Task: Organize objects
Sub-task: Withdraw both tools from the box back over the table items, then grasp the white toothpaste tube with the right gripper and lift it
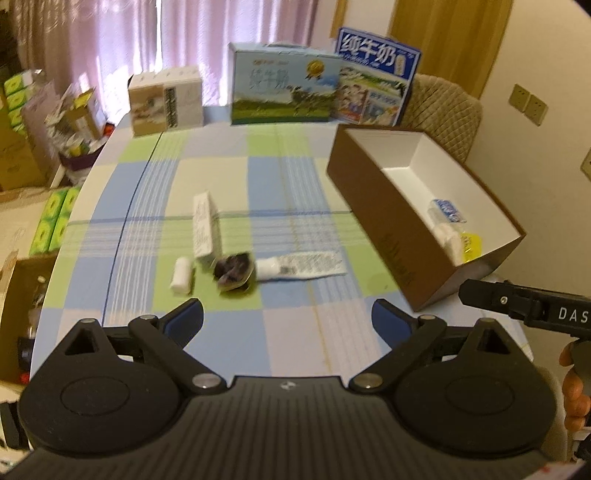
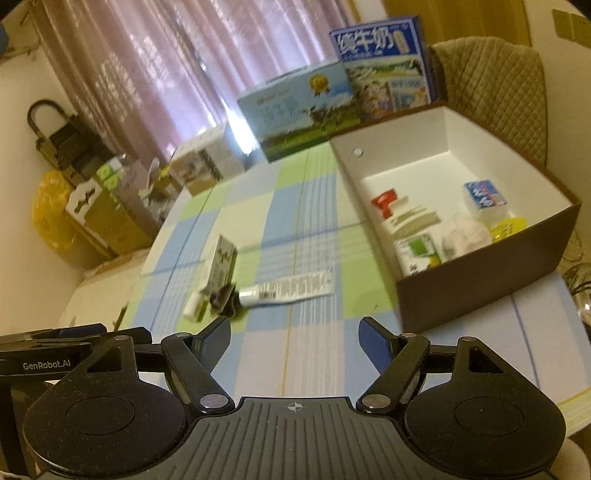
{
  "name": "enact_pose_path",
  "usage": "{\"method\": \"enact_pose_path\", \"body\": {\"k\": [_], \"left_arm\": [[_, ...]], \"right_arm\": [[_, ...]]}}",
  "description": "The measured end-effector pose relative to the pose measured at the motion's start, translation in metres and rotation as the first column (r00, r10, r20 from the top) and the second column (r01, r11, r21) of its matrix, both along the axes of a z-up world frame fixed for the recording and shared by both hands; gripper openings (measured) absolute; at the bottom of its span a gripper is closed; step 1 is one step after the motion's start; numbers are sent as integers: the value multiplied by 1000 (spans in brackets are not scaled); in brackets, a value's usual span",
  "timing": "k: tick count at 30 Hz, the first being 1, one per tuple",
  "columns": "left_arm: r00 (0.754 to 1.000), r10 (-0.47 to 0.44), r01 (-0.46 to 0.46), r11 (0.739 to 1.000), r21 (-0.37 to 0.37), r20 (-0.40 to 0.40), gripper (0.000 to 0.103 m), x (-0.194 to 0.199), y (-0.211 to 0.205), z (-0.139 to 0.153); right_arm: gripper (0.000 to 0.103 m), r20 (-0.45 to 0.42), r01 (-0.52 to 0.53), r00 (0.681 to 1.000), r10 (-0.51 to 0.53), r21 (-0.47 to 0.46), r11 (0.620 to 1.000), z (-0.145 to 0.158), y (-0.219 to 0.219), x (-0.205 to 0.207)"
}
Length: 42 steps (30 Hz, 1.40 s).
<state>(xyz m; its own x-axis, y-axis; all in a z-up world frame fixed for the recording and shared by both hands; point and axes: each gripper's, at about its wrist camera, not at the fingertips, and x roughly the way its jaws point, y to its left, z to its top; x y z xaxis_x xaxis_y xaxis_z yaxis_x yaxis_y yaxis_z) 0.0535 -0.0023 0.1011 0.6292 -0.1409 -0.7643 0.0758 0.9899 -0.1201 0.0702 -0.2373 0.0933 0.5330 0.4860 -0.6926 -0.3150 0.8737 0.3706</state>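
while we hold both tools above the near edge of the surface [image 1: 221, 155], which wears a checked cloth of blue, green and white, we see four loose things lying close together in the middle of it. a small white roll [image 1: 181, 276] lies furthest left in the left wrist view. just beside it is a long white carton [image 1: 206, 225], and at the near end of the carton there is a dark crumpled packet [image 1: 234, 271]. a flat white tube [image 1: 301, 264] with printed text lies to the right of the packet, its cap end touching or almost touching it; we cannot tell which.

the brown box [image 1: 376, 218] with white inside stands open to the right of this group, well apart from it. in the right wrist view we see several things already in it: a red and white pack [image 2: 386, 201], a green and white carton [image 2: 421, 251], a blue and white pack [image 2: 484, 194] and something yellow [image 2: 509, 225].

the left gripper [image 1: 288, 317] has its jaws wide apart with nothing between them, only bare cloth. the right gripper [image 2: 294, 338] has its jaws apart too, a little less wide, and also empty. both point down toward the loose things but touch none.

three milk cartons [image 1: 284, 88] stand at the far edge before a pink curtain [image 1: 184, 33].
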Motion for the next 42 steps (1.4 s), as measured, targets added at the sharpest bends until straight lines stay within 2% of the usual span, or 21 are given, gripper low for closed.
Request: {"method": "enact_pose_path", "body": {"k": [9,15,29,34,36,38,40,42], "left_arm": [[996,75,-74,997,10,-53,96,-6,29,-19],[992,114,-113,993,25,-59,96,-4,43,-25],[986,143,-141,990,29,-87,94,8,57,-48],[982,154,-152,988,24,-105,93,18,61,-60],[982,156,-154,988,29,-106,93,23,62,-65],[981,162,-159,987,32,-105,93,29,64,-70],[980,167,-165,986,30,-112,93,34,66,-75],[978,173,-170,985,33,-117,93,37,68,-80]], "right_arm": [[74,-51,-61,997,59,-41,997,-25,27,2],[74,-72,-98,993,93,-72,993,-38,45,5],[73,-22,-199,980,199,-234,952,-72,74,22],[73,-28,-209,977,209,-250,945,-88,82,39],[68,-20,-194,981,195,-248,949,-92,86,49],[44,-15,-178,984,180,-250,952,-96,91,65],[35,-9,-153,988,155,-245,957,-99,94,81],[30,-3,-126,992,128,-227,966,-102,98,101]]}}
